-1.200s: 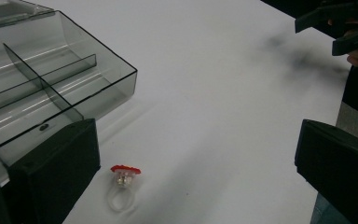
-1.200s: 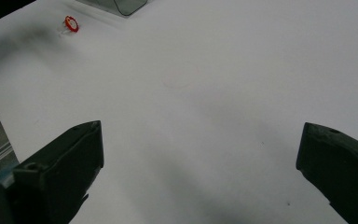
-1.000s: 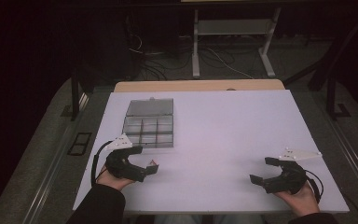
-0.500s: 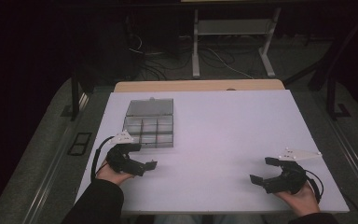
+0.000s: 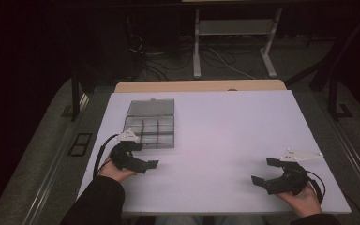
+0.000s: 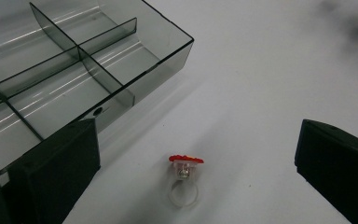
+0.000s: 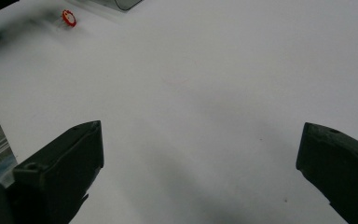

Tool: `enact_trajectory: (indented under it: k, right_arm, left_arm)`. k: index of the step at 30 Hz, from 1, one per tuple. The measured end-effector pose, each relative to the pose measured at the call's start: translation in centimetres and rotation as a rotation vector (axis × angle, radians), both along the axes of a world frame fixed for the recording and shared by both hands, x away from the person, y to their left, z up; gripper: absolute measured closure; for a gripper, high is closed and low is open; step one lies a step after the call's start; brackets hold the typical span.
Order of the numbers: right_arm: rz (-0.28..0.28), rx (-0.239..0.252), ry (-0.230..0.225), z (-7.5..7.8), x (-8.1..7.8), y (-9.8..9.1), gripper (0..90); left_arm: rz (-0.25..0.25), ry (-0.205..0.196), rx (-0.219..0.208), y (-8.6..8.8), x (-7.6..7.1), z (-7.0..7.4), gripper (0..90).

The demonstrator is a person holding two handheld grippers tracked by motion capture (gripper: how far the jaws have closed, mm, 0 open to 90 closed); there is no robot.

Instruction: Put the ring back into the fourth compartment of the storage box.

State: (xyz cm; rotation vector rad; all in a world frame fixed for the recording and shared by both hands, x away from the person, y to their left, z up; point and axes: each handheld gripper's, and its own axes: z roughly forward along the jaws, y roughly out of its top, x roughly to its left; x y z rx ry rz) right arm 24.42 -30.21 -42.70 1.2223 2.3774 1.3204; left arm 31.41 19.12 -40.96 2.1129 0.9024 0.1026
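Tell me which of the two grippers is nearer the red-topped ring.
The left gripper: the ring lies on the table between its open jaws, beside the compartment box. The right gripper sits far across the table.
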Motion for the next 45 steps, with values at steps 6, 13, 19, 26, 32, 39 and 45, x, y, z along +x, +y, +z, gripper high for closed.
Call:
enact_trajectory:
  k: [6, 13, 19, 26, 32, 39, 45]
  right_arm:
    - [0.003, -0.003, 0.001, 0.0, 0.0, 0.0, 0.0]
    - [0.006, -0.007, 0.003, -0.1, 0.0, 0.1, 0.1]
    - [0.007, -0.007, 0.014, -0.1, 0.0, 0.1, 0.1]
    - [0.003, -0.009, 0.004, -0.1, 0.0, 0.1, 0.0]
    - [0.006, -0.010, 0.008, -0.1, 0.0, 0.1, 0.1]
    - [0.005, -0.008, 0.013, -0.1, 0.0, 0.1, 0.0]
    - [0.008, -0.008, 0.010, -0.1, 0.0, 0.1, 0.0]
  left_arm:
    - [-0.010, 0.016, 0.027, -0.2, 0.3, -0.4, 0.0]
    - [-0.056, 0.040, 0.071, -0.8, 0.5, -0.9, 0.0]
    - [-0.079, 0.053, 0.103, -1.1, 0.5, -1.1, 0.0]
    - [-0.099, 0.054, 0.126, -1.5, 0.5, -1.4, 2.8]
    - [-0.111, 0.057, 0.134, -1.6, 0.5, -1.6, 6.8]
    - [-0.121, 0.072, 0.123, -1.4, 0.6, -1.6, 14.9]
    - [-0.123, 0.079, 0.116, -1.2, 0.7, -1.6, 24.5]
